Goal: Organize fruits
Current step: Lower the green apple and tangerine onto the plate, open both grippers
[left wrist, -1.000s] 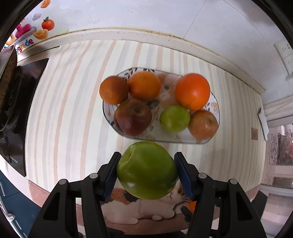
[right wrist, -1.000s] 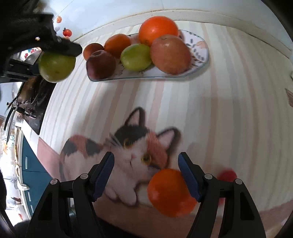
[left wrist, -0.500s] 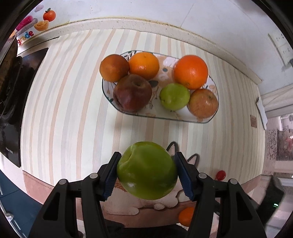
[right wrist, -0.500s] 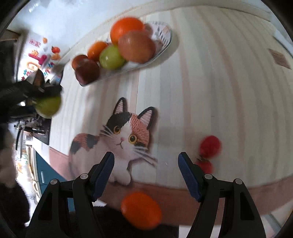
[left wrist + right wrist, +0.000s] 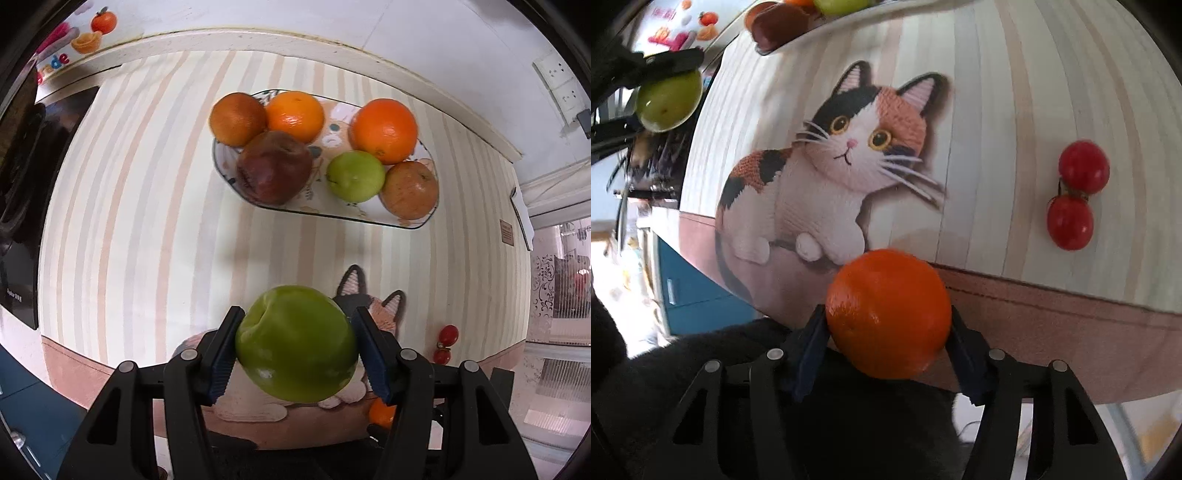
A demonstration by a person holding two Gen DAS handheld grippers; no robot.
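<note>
My left tool (image 5: pixel 297 345) points steeply down over the striped surface (image 5: pixel 155 221), clamped on a green apple (image 5: pixel 297 343) up in the air, short of the plate (image 5: pixel 406 223) with the other fruit. My right tool (image 5: pixel 888 334) tilts down at the surface's near edge, its jaws have just been closing, and now both pads are pressing an orange (image 5: pixel 888 314) by the cat picture (image 5: pixel 842 166). Two small red tomatoes (image 5: pixel 1075 195) sit off to the right.
</note>
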